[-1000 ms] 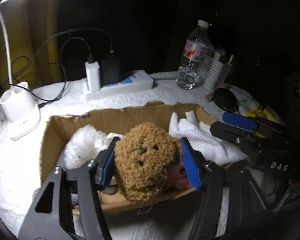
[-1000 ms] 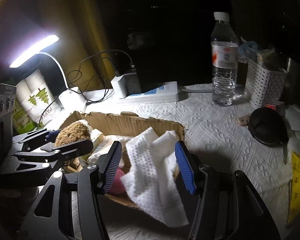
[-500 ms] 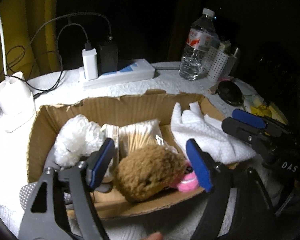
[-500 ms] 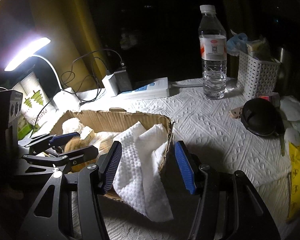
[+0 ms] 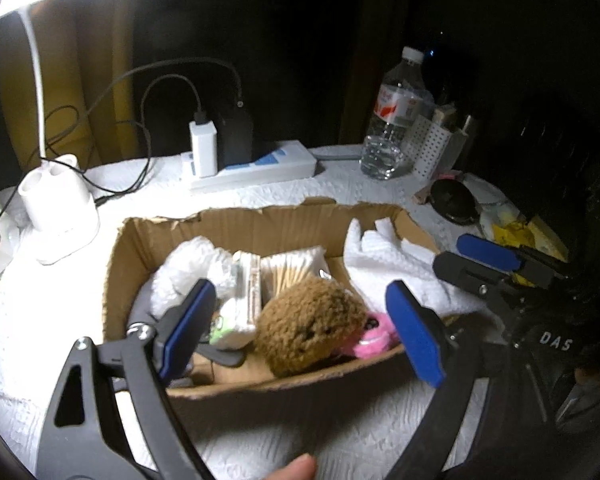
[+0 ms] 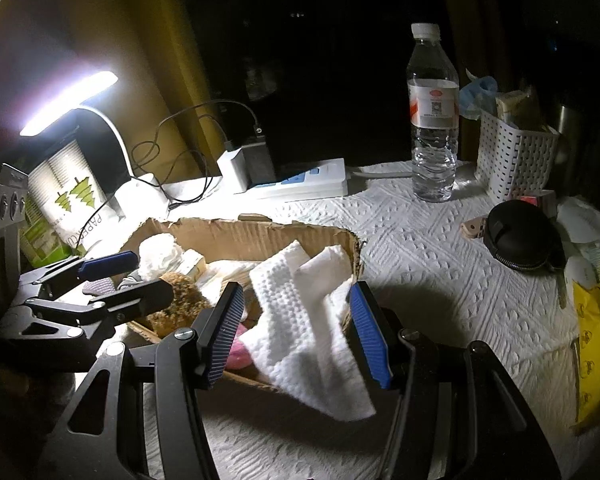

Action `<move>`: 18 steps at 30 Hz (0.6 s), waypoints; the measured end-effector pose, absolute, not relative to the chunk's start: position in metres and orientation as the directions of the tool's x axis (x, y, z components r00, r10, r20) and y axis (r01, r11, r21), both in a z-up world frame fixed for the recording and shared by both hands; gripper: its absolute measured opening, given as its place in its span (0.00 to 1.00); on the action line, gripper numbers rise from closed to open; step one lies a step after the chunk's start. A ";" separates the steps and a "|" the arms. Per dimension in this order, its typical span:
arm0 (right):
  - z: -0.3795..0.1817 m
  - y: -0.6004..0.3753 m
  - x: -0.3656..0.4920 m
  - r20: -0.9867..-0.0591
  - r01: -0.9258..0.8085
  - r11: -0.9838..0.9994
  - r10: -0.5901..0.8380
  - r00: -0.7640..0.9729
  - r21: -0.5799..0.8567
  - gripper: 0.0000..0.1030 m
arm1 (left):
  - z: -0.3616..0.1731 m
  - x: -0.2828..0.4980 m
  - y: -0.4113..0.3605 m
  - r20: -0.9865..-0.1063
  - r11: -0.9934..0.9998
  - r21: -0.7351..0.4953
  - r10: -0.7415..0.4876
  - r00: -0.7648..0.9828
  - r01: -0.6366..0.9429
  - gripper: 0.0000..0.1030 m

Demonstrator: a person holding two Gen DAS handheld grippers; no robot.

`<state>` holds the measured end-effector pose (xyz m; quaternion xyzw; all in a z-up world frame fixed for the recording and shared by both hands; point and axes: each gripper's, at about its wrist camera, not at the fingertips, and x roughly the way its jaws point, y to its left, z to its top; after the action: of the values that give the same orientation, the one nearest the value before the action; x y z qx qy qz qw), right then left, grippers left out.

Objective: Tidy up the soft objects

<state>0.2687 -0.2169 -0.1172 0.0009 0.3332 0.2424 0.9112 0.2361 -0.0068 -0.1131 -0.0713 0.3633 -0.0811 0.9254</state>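
Both hand-held grippers, left and right, gape empty; the limp, light white cloth suits pinching at its overhanging fold.

The scene is lit by a single desk lamp, whose bar is blown out to pure white in both views. Glare is thrown onto the white table covering just below the lamp, where texture is washed out. Behind the lamp and away from it to the right, everything is lost in near-black. A hard shadow is cast on the covering on the far side of the cardboard box from the lamp. Slight softness is seen throughout the left wrist view. Straight lines are bowed and corners darkened by the fisheye lens.
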 end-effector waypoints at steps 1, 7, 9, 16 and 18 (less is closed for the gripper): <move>-0.116 -0.216 0.267 -0.606 -0.442 0.882 0.442 0.661 0.162 0.57 | -0.111 0.233 -0.005 -0.657 0.976 -0.192 -0.202 0.726 0.098 0.85; -0.111 -0.207 0.251 -0.602 -0.452 0.880 0.443 0.665 0.148 0.57 | -0.102 0.213 0.005 -0.640 0.977 -0.191 -0.196 0.743 0.094 0.85; -0.108 -0.203 0.245 -0.599 -0.456 0.878 0.443 0.667 0.142 0.57 | -0.098 0.205 0.010 -0.634 0.978 -0.191 -0.190 0.749 0.087 0.85; -0.099 -0.194 0.225 -0.588 -0.469 0.875 0.445 0.676 0.122 0.57 | -0.088 0.181 0.023 -0.610 0.979 -0.191 -0.171 0.774 0.066 0.85; -0.096 -0.190 0.218 -0.583 -0.473 0.874 0.445 0.680 0.115 0.57 | -0.085 0.173 0.027 -0.603 0.980 -0.189 -0.166 0.781 0.062 0.86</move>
<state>0.2185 -0.1905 -0.0961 -0.0226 0.3122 0.2504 0.9161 0.1733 0.0265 -0.0846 -0.0797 0.3256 -0.0606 0.9402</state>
